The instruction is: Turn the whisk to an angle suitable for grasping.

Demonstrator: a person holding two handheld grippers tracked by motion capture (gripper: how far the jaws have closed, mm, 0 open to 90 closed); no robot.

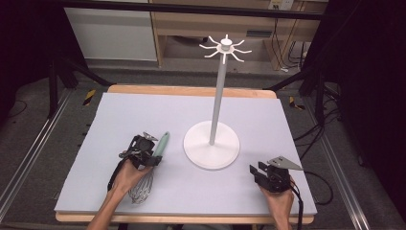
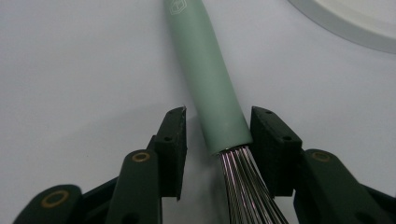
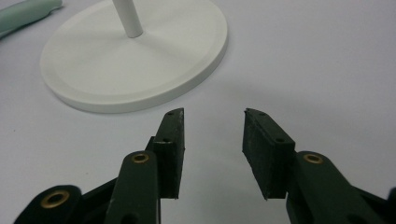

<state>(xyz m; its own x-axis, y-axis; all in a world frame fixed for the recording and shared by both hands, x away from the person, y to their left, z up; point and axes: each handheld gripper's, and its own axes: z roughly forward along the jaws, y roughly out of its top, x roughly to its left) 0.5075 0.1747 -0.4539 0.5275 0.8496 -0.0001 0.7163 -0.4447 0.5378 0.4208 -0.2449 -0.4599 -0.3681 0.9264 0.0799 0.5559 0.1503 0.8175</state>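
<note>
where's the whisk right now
In the high view the whisk lies on the mat's left half, just left of the stand base, between the left gripper's jaws.

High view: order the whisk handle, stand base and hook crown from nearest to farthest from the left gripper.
1. Whisk handle, right beside the left gripper.
2. Stand base, to its right.
3. Hook crown, atop the pole, far back.

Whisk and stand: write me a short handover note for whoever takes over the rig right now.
Left gripper: jaws straddle the whisk at the wire end of its green handle; right pad touches, left pad shows a gap, so not gripped yet.
Right gripper: jaws apart over bare mat, holding nothing, right of the stand.
Whisk lies flat on the mat, left of the stand's base.
Done: left gripper lined up on the handle.
Left: probably close, lift, hang it on a hook.
</note>
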